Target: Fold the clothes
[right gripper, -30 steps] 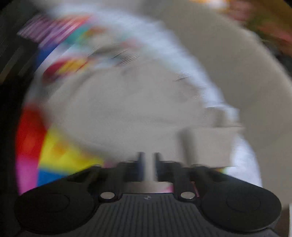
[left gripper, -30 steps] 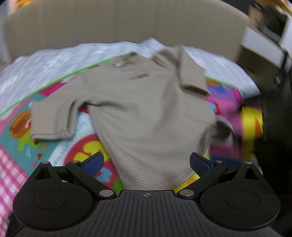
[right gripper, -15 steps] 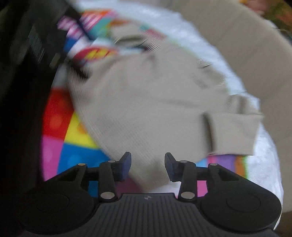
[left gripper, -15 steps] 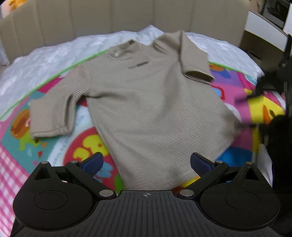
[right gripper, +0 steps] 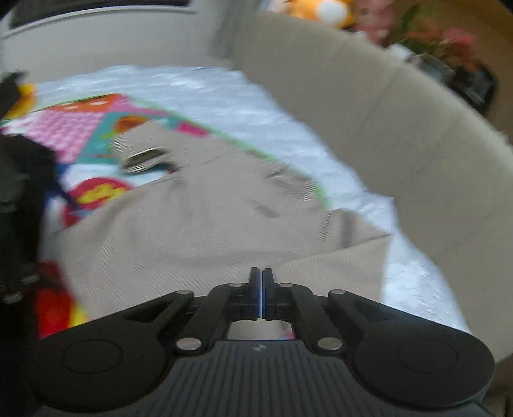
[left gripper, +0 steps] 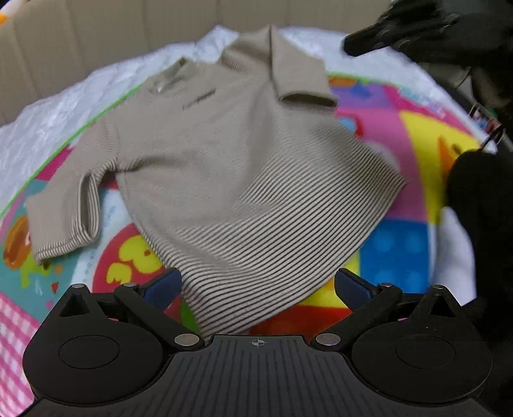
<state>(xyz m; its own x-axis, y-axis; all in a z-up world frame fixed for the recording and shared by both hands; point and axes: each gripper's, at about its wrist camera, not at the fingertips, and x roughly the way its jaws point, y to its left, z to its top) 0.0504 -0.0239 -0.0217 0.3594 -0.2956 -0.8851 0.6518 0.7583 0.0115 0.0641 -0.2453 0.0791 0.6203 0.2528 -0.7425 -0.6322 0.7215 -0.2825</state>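
A beige ribbed sweater (left gripper: 231, 179) lies spread flat, front up, on a bright cartoon-print play mat (left gripper: 413, 179) that covers a white quilted bed (left gripper: 48, 118) with a beige padded headboard (left gripper: 96, 38) behind it. One sleeve reaches out to the side over the mat; the other is folded down along the body near the collar. The left tool (left gripper: 256, 285) hangs just above the hem with its blue pads wide apart, released and gripping nothing. The right tool (right gripper: 260, 282) is over the sweater's far sleeve side, its pads clenched together; no cloth shows between them, though the view is blurred. Soft toys (right gripper: 317, 11) sit behind the headboard.
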